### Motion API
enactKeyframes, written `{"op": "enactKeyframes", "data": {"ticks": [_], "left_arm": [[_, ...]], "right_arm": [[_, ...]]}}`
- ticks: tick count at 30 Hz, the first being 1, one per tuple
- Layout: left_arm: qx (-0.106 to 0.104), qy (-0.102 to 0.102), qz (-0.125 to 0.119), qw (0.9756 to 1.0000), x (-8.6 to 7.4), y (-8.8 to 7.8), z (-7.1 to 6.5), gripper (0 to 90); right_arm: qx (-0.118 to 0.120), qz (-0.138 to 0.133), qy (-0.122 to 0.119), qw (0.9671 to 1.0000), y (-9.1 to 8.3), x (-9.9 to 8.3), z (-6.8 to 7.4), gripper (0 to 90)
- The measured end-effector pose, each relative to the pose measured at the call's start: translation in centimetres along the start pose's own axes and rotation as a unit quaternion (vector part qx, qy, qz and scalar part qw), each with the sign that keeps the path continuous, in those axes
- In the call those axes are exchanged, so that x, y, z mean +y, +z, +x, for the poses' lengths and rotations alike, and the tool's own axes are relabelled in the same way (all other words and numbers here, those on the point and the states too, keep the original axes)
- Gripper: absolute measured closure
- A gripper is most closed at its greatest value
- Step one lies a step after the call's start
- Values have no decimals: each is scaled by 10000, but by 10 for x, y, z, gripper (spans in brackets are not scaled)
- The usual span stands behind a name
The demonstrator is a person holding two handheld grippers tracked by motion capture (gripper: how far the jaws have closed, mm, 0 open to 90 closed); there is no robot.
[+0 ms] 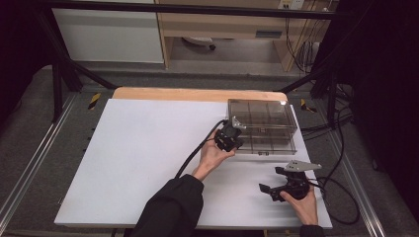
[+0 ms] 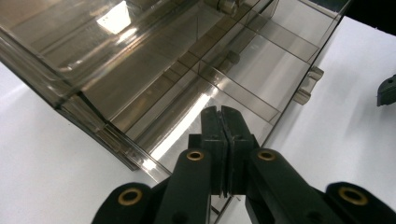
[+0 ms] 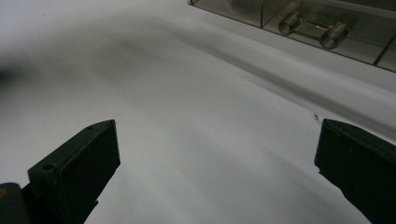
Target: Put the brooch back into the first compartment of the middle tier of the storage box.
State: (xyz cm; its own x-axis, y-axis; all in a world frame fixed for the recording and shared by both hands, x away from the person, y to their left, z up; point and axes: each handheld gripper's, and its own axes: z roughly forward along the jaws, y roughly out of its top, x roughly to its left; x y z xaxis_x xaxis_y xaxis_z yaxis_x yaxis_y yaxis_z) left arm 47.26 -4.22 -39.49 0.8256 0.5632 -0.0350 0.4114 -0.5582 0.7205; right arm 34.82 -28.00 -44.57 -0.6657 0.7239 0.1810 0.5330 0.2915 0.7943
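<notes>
Smoked clear plastic organizer box (image 1: pixel 262 123) sits at the far right of the white tabletop (image 1: pixel 138 158), near the right edge, with a strip of bare wood tabletop showing beyond the white sheet. High view: the box looks like a lidded upper section with a lower tray or drawer section sticking out toward the person; can't tell exactly how the two parts join. Left claw (image 1: pixel 232 140) is at the box's near-left corner, held in the left hand (image 1: pixel 213 154), dark sleeve (image 1: pixel 170 210) coming in from the bottom, cable trailing back along the forearm. Left gripper view: left claw (image 2: pixel 223 126) has its jaws pressed together with nothing between them, tips over the box's transparent wall above a divided compartment; whether the tips actually touch the plastic I can't tell. Inside dividers (image 2: pixel 233 84) split the box into several compartments, and two small latch tabs (image 2: pixel 308 86) stick out on its side toward the white surface. Right claw (image 1: pixel 269 190) is well apart from the box, low over the near-right part of the tabletop, in the right hand (image 1: pixel 306 202), grey three-cornered plate on top, cable looping off to the right. Right gripper view: right claw (image 3: pixel 217 158) has its jaws spread wide, holding nothing, bare white surface between them; the box edge with a small handle (image 3: pixel 312 29) is at the top of that view, far from the jaws.
</notes>
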Motion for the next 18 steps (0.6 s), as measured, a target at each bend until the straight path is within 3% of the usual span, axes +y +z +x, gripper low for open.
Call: {"op": "enactKeyframes", "data": {"ticks": [10, 18], "left_arm": [[-8, 32, -31, 10000, -1, 1, -1, 853], [20, 98, -146, 9998, 2, -14, -2, 780]], "right_arm": [[6, -15, 6, 10000, 0, 0, 0, 5], [15, -28, 17, 10000, -1, 0, 0, 5]]}}
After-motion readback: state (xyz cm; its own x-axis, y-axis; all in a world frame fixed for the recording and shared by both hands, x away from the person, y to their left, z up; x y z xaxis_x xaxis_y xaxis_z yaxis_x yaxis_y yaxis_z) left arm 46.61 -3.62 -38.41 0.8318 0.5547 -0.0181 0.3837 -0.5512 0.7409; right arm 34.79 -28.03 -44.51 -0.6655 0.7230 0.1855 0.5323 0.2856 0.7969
